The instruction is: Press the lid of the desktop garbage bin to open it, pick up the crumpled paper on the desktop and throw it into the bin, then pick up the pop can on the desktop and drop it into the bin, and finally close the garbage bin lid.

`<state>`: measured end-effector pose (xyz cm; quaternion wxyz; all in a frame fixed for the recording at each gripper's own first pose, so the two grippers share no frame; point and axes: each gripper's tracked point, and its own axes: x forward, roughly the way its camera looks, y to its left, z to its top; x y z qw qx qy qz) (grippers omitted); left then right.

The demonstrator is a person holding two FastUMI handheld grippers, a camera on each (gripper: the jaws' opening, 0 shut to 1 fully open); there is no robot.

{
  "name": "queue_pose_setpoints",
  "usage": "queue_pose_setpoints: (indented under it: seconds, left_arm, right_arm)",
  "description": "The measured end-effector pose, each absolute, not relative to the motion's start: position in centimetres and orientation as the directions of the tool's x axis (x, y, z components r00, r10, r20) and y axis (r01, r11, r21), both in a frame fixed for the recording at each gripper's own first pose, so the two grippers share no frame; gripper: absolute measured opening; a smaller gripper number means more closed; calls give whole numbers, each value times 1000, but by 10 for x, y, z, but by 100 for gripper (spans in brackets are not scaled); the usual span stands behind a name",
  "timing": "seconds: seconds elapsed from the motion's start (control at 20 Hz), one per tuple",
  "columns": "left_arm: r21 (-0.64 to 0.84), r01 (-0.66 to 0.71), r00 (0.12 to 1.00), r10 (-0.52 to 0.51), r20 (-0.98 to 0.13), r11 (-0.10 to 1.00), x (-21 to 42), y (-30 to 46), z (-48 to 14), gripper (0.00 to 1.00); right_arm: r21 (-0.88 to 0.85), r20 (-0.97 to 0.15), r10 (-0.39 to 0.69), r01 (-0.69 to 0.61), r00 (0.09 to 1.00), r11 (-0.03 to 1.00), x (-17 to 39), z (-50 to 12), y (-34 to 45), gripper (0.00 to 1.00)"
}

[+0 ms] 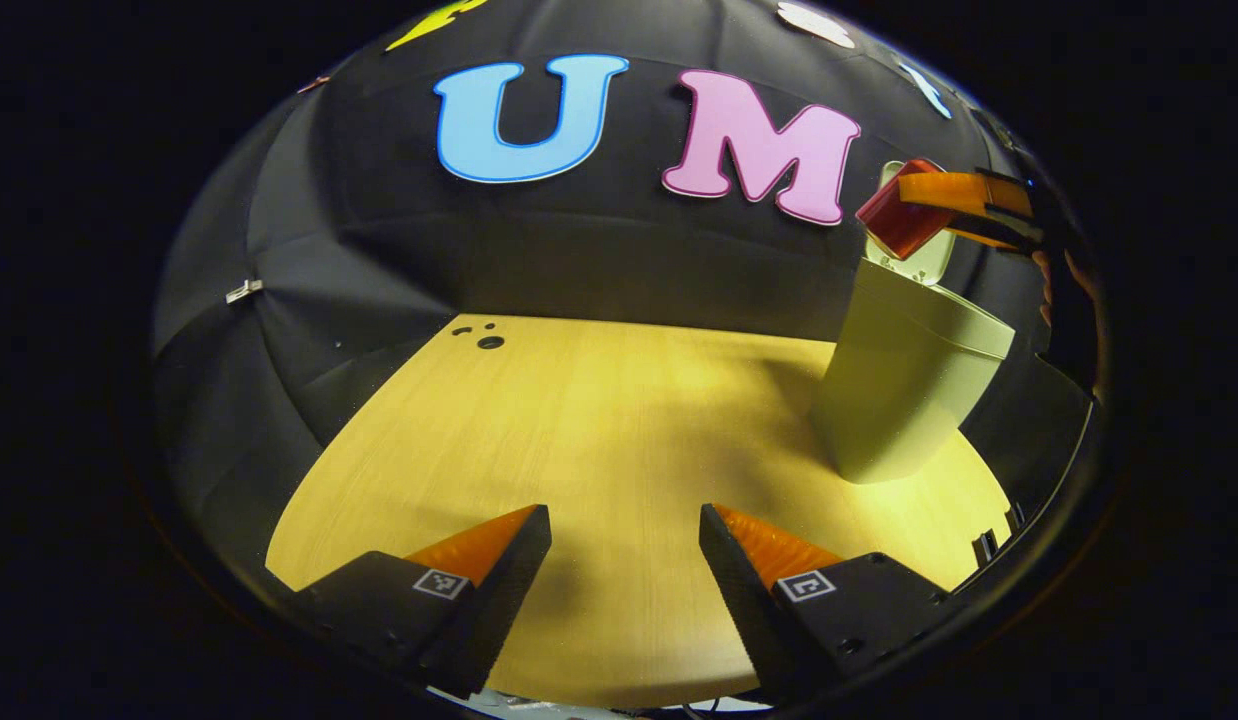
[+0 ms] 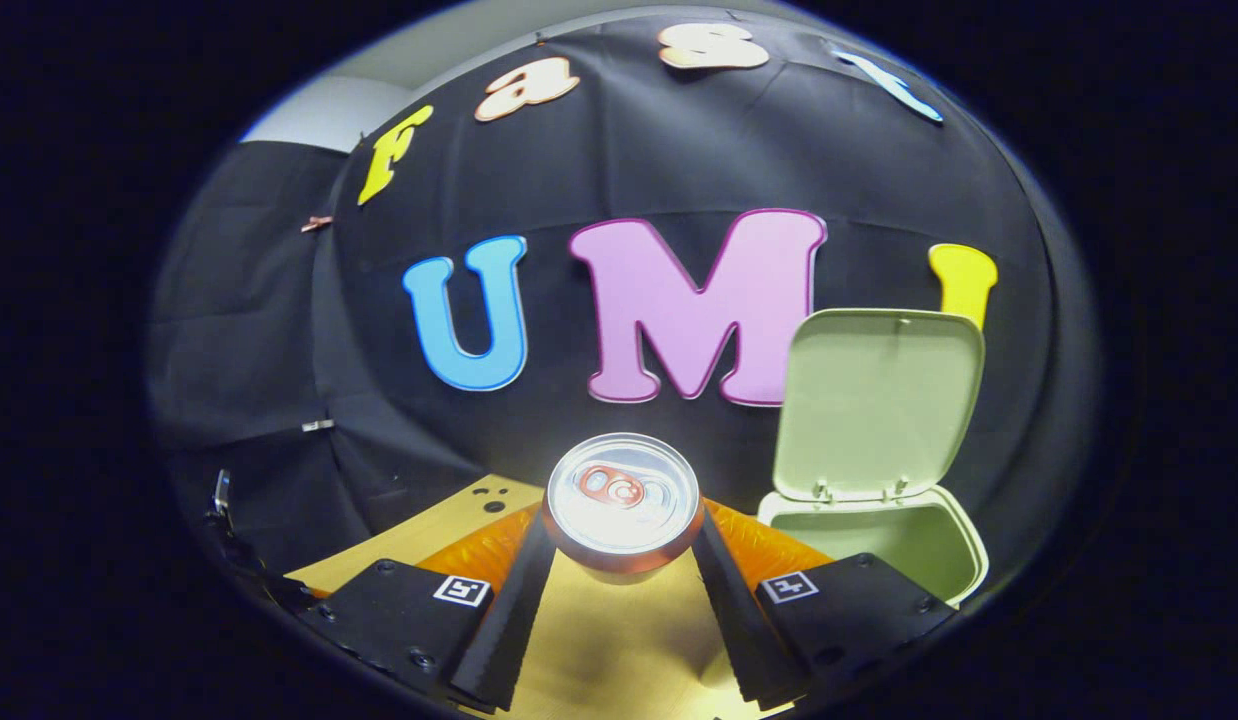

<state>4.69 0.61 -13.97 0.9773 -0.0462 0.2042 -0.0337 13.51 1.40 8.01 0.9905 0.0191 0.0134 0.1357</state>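
A pale green desktop bin stands at the right of the wooden table, its lid swung up and open. The bin's open mouth lies just right of my right gripper, which is shut on a red pop can whose silver top faces the camera. In the left gripper view the red can hangs above the bin's rim, held between the right gripper's fingers. My left gripper hovers open over the table with nothing between its fingers. The crumpled paper is hidden.
The wooden tabletop spreads out ahead of the left gripper, with small dark holes near its far left corner. Black cloth walls close in behind the table.
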Motion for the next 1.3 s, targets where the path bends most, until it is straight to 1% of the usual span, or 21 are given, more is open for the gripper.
queue_pose_setpoints:
  seconds: [0.25, 0.5, 0.7, 1.0, 1.15, 1.3]
  left_arm:
    - [-104, 83, 911, -117, -395, 991, 58, -14, -138, 96]
    - [-132, 96, 903, -142, -406, 987, 65, -33, -142, 96]
    - [-140, 98, 899, -148, -412, 985, 69, -41, -145, 96]
    - [-151, 70, 894, -129, -428, 986, 70, -40, -152, 96]
    - [-167, 52, 893, -120, -433, 985, 70, -38, -155, 96]
    - [-166, 40, 892, -111, -438, 985, 70, -35, -156, 96]
  right_arm:
    - [75, -7, 159, -158, 987, 985, 142, 85, -41, 82]
    - [90, -32, 56, -53, 998, 994, 149, 73, -92, 82]
    - [107, -64, 1, 6, 998, 994, 155, 57, -120, 82]
    - [87, -108, -28, 37, 994, 996, 167, 37, -136, 84]
    - [85, -102, -35, 43, 994, 995, 172, 38, -137, 93]
    - [76, -88, -33, 40, 996, 996, 171, 44, -136, 96]
